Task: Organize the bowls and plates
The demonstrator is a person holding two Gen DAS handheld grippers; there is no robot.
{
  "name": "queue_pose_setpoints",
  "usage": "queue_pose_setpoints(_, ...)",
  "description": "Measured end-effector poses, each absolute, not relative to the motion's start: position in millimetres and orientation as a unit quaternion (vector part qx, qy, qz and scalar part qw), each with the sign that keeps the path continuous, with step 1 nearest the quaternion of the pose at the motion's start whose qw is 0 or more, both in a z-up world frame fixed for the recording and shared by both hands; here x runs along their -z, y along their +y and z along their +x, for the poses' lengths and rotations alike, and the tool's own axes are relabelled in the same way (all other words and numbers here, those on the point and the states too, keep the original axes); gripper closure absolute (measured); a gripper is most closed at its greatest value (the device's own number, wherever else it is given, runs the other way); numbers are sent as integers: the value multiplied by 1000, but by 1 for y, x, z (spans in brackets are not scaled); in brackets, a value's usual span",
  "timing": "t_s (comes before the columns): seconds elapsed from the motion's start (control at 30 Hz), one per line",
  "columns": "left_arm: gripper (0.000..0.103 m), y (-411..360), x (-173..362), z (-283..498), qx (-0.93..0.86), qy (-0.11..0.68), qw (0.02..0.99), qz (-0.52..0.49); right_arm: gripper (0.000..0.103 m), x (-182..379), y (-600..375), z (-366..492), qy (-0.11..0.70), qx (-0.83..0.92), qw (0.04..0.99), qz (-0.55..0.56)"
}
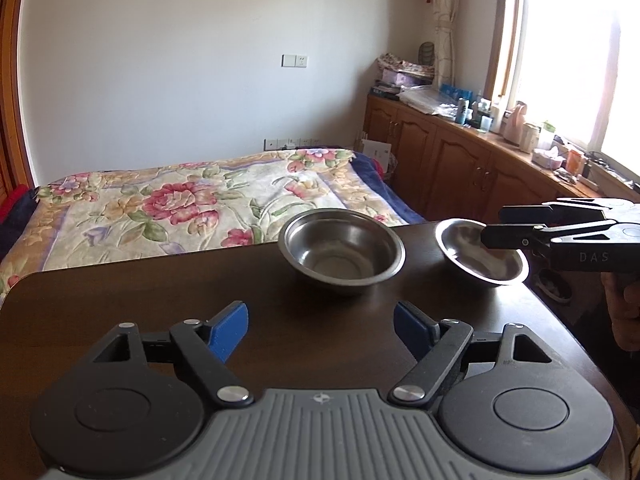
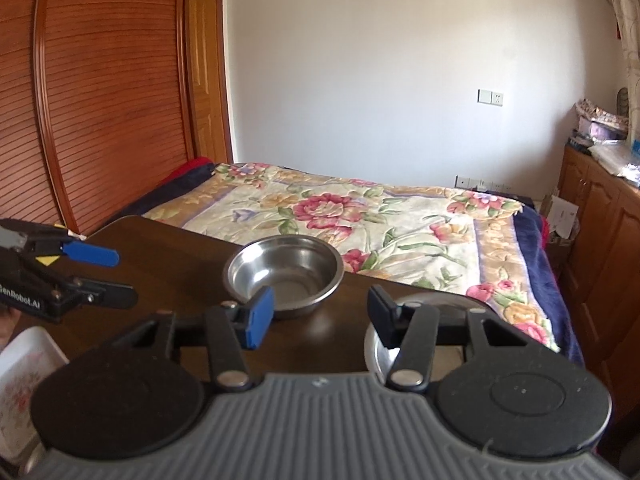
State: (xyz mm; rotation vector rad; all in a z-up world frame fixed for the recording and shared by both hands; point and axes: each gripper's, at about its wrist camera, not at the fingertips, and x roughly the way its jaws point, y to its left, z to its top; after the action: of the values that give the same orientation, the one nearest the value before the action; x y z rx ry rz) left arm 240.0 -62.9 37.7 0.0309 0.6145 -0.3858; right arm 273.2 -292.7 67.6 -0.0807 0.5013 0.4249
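Observation:
Two stainless steel bowls stand on the dark wooden table [image 1: 160, 300]. The larger bowl [image 1: 342, 248] [image 2: 284, 276] sits upright near the far edge. A smaller bowl [image 1: 480, 254] [image 2: 378, 350] lies to its right near the table's corner and looks tilted. My right gripper [image 1: 494, 226] [image 2: 320, 316] reaches in from the right, open, with its right finger over the smaller bowl and its left finger in front of the larger one. My left gripper [image 1: 320, 328] [image 2: 116, 276] is open and holds nothing, hovering over the table short of the larger bowl.
A bed with a floral blanket [image 1: 180, 200] lies just beyond the table. Wooden cabinets [image 1: 460, 160] with a cluttered top run along the right under the window. A white floral tray [image 2: 24, 360] lies low at the left. A hand [image 1: 624, 308] holds the right gripper.

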Motion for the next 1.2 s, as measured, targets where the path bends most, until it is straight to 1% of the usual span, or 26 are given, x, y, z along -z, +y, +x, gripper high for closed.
queue_pose_setpoints(0.07, 20, -63, -36, 249, 187, 305, 934, 16, 50, -65, -292, 285, 251, -211, 944, -31)
queue_pose_setpoints(0.2, 16, -62, -32, 267, 181, 308, 934, 12, 51, -58, -286, 302, 265, -216, 940, -26)
queue_pose_setpoints(0.47, 18, -63, -22, 300, 179, 323, 929, 7, 54, -46, -273, 333, 289, -224, 930, -29)
queue_pose_setpoints(0.63, 27, -67, -15, 320, 179, 335, 925, 6, 55, -40, -266, 346, 301, -225, 926, -29)
queue_pose_setpoints(0.77, 32, -68, -12, 331, 184, 341, 922, -1, 55, -35, -263, 347, 303, -222, 926, -29)
queue_pose_setpoints(0.83, 39, -70, -10, 336, 185, 344, 921, -1, 56, -34, -261, 349, 307, -222, 925, -30)
queue_pose_setpoints(1.0, 46, -72, -5, 349, 185, 351, 918, -8, 57, -30, -256, 353, 316, -223, 921, -36)
queue_pose_setpoints(1.2, 51, -74, 0, 354, 183, 360, 915, -16, 59, -27, -253, 359, 324, -226, 918, -39)
